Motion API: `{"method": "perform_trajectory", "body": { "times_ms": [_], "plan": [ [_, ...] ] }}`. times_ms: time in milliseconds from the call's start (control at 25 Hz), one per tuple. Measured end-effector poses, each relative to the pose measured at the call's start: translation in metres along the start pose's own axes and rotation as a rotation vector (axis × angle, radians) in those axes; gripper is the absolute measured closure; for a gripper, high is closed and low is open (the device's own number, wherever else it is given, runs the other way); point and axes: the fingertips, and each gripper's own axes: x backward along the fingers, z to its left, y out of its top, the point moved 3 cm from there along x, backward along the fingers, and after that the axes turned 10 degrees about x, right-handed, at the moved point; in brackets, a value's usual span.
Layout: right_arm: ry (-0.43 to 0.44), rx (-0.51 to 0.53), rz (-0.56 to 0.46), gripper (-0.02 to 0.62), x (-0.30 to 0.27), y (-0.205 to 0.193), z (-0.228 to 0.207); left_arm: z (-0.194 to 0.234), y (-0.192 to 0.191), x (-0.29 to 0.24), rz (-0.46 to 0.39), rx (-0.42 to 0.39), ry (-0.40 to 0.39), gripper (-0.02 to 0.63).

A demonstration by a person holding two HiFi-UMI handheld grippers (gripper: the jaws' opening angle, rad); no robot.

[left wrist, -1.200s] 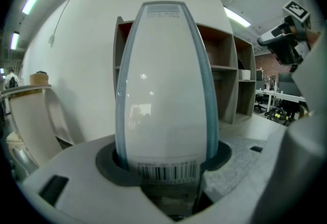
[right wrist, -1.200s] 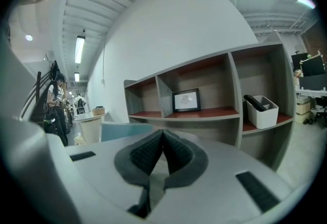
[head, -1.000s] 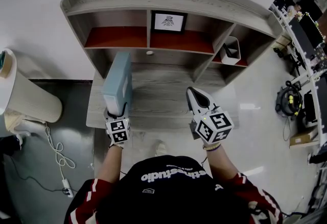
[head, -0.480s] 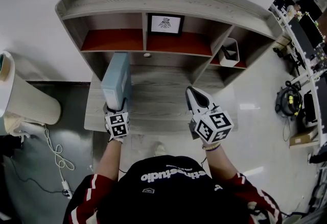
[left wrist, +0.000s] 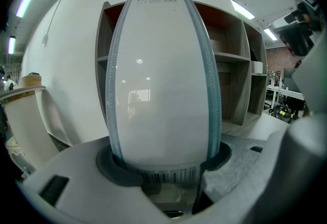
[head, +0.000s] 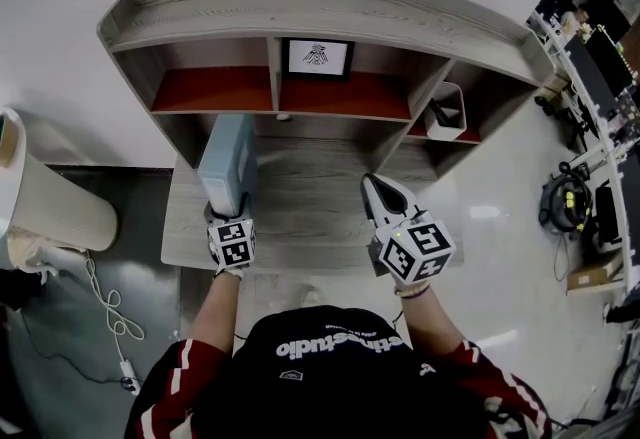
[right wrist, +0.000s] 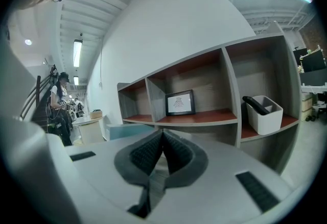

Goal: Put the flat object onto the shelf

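Left gripper [head: 229,215] clamps file box [head: 229,165], far end near shelf [head: 300,12] edge; right gripper [head: 373,182] closed, empty.

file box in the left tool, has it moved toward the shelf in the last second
Yes. The file box in the left tool has gone slightly forward, away from the desk's front edge and nearer the shelf.
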Motion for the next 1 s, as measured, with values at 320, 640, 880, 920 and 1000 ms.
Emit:
{"method": "perform_trajectory", "body": {
  "times_ms": [320, 640, 880, 920, 1000],
  "plan": [
    [-0.001, 0.004, -0.006, 0.592, -0.009, 0.003, -0.021, -0.005, -0.002, -0.023, -0.014, -0.006, 0.015, 0.334],
    [-0.006, -0.002, 0.007, 0.592, -0.014, -0.002, -0.036, -0.01, -0.005, -0.042, 0.011, 0.0, 0.028, 0.333],
    [-0.013, 0.003, 0.001, 0.591, -0.014, 0.001, -0.043, -0.016, -0.004, -0.055, 0.042, 0.01, 0.03, 0.333],
    [-0.017, 0.002, 0.001, 0.591, -0.014, 0.001, -0.046, -0.017, -0.004, -0.058, 0.045, 0.011, 0.029, 0.333],
    [-0.026, 0.0, 0.004, 0.591, -0.013, 0.001, -0.051, -0.018, -0.003, -0.063, 0.053, 0.011, 0.027, 0.333]
  ]
}}
